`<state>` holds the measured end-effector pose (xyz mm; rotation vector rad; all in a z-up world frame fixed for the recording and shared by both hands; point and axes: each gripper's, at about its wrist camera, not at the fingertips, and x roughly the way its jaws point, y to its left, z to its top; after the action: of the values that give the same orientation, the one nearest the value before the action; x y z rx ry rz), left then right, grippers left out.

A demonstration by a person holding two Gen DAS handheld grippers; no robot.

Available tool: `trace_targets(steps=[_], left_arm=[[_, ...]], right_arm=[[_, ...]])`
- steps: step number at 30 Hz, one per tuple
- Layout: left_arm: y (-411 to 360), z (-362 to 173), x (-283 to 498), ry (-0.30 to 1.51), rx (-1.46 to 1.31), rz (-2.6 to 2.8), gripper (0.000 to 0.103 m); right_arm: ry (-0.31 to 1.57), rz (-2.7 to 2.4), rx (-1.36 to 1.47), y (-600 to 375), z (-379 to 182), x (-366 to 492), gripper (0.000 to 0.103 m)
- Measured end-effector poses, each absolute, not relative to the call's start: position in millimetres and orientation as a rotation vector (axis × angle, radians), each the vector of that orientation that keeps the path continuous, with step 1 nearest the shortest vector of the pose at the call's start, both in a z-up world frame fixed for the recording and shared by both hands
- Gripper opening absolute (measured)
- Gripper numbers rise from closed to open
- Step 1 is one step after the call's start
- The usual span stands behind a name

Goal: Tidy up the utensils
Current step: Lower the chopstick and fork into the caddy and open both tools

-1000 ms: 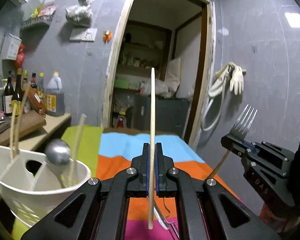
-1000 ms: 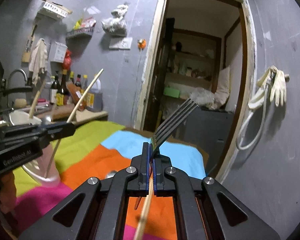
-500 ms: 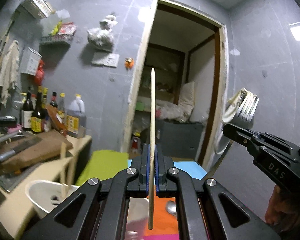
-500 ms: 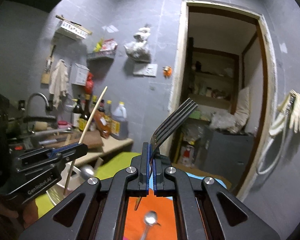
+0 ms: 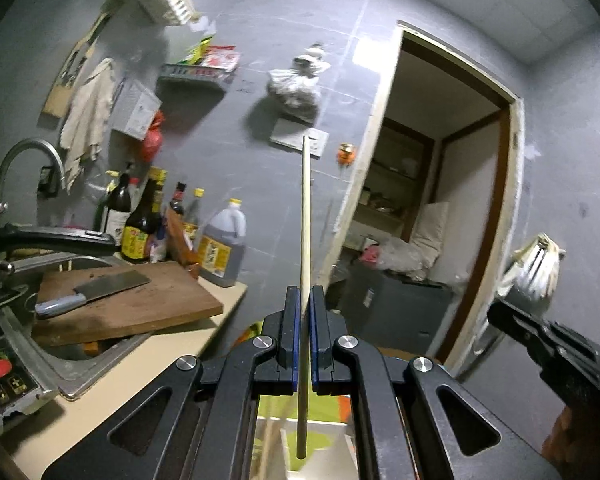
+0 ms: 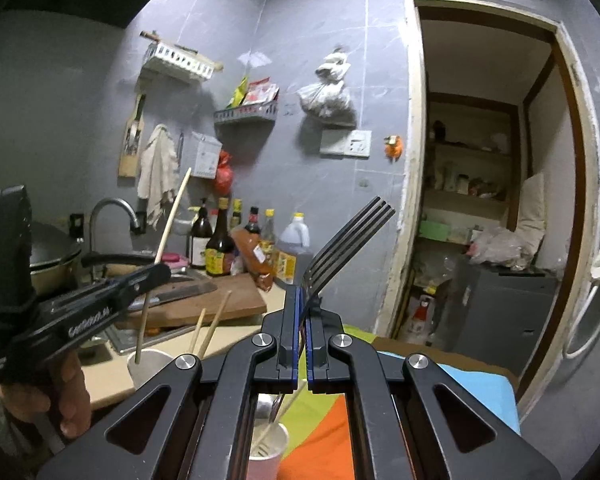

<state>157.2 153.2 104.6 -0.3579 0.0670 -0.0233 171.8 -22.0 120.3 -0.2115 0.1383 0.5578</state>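
We carry a chopstick (image 5: 305, 216) upright in the closed jaws of the left gripper (image 5: 305, 312) and a fork (image 6: 346, 240) in the closed right gripper (image 6: 302, 308), next lowering each into the white utensil holder (image 6: 266, 456) below the jaws.

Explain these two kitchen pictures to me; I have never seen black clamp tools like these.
No robot here: a person holds a black two-finger clamp in each hand, each carrying a wide-angle camera looking along its fingers. The left-hand picture shows the left gripper shut on a pale wooden chopstick standing upright. The right-hand picture shows the right gripper shut on a dark metal fork, tines up. Below sit a white utensil holder with chopsticks and a striped multicoloured cloth.
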Motion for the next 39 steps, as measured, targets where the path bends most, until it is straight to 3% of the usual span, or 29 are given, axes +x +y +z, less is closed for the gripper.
trace_targets(steps=[16,30,39], left_arm=[[165,61,177,0.133,-0.421,-0.017,0.002],[137,47,171,0.17,-0.309,-0.008,0.002],[126,34,168,0.206,-0.259,0.001,0.003]], right_arm=[[0.251,0.582,-0.187,-18,85,192,0.001],[0.338,0.628,-0.18,-17,69,200,0.001],[0.388,0.639,-0.197,-15,56,198,0.007]])
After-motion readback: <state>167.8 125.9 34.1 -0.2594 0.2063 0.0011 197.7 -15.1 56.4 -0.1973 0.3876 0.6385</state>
